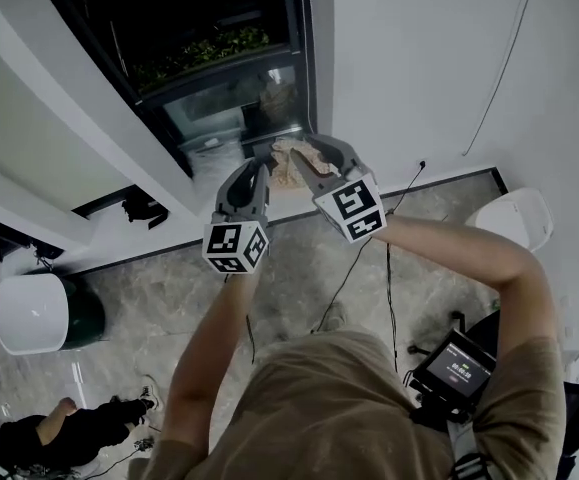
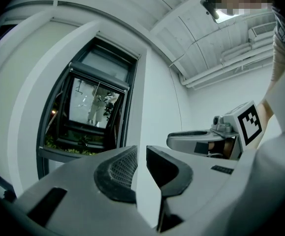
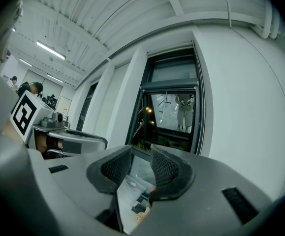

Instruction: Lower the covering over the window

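Left gripper [image 1: 260, 164]: held up in the person's left hand, level, pointing at the wall. Its two jaws sit close, with only a thin gap. Nothing is in the gap; white wall shows through it.
Right gripper [image 1: 300, 154]: held up just beside the left one, tips near each other but not touching. Its jaws stand wider apart. Nothing is between them; the bottom of the window shows through.
Marker cubes: one on the back of each gripper, left [image 1: 236, 246] and right [image 1: 351, 206].
Window [image 1: 219, 68]: tall, with a dark frame, set in the white wall [image 1: 419, 68] in front of both grippers. The glass is bare, and one pane is tilted open. Green leaves show at the bottom.
Covering: I cannot make it out in any view.
Thin cord [image 1: 499, 68]: hangs down the wall to the right of the window, well apart from both grippers.
Floor [image 1: 299, 268]: grey stone, far below the raised arms.
Another person [image 1: 79, 428]: sitting low on the floor, off to the left.
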